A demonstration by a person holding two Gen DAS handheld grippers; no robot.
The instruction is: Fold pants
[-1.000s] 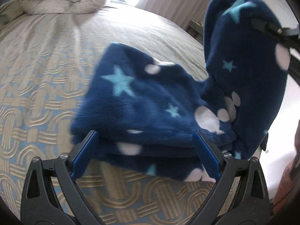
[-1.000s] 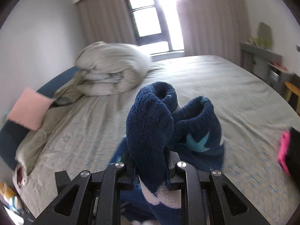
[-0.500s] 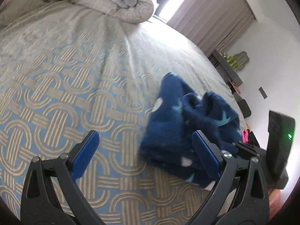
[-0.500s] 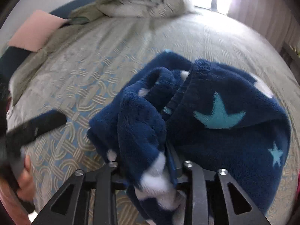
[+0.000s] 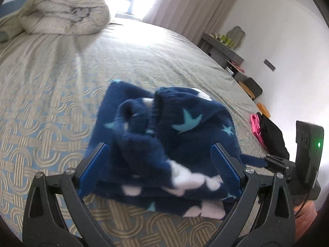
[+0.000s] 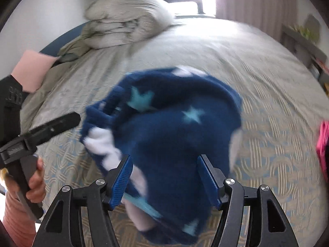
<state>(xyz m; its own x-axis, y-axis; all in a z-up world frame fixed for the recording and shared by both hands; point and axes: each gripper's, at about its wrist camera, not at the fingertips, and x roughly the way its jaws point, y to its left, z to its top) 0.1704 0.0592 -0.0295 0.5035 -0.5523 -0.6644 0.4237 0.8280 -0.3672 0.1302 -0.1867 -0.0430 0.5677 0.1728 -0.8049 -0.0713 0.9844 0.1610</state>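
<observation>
Right tool (image 6: 164,175): blue-padded jaws just opened, spread apart; fleece between them, unpressed
Navy fleece pants with stars (image 6: 174,127): bunched heap on patterned bed (image 6: 267,107)
Left tool (image 6: 59,121): left, beside heap; hand (image 6: 36,183) on handle

Right wrist view: the pants (image 6: 174,135) are motion-blurred; their edges and white patches smear, and the fold layers cannot be separated. The lower part of the pants is covered by the right claw (image 6: 164,177), so contact between its blue pads and the fabric cannot be judged. The pink item (image 6: 322,144) is cut off by the right edge. The left claw (image 6: 59,121) shows one finger only; its opening is unreadable here. Left wrist view: small objects on the shelf (image 5: 224,43) are too small to identify.
</observation>
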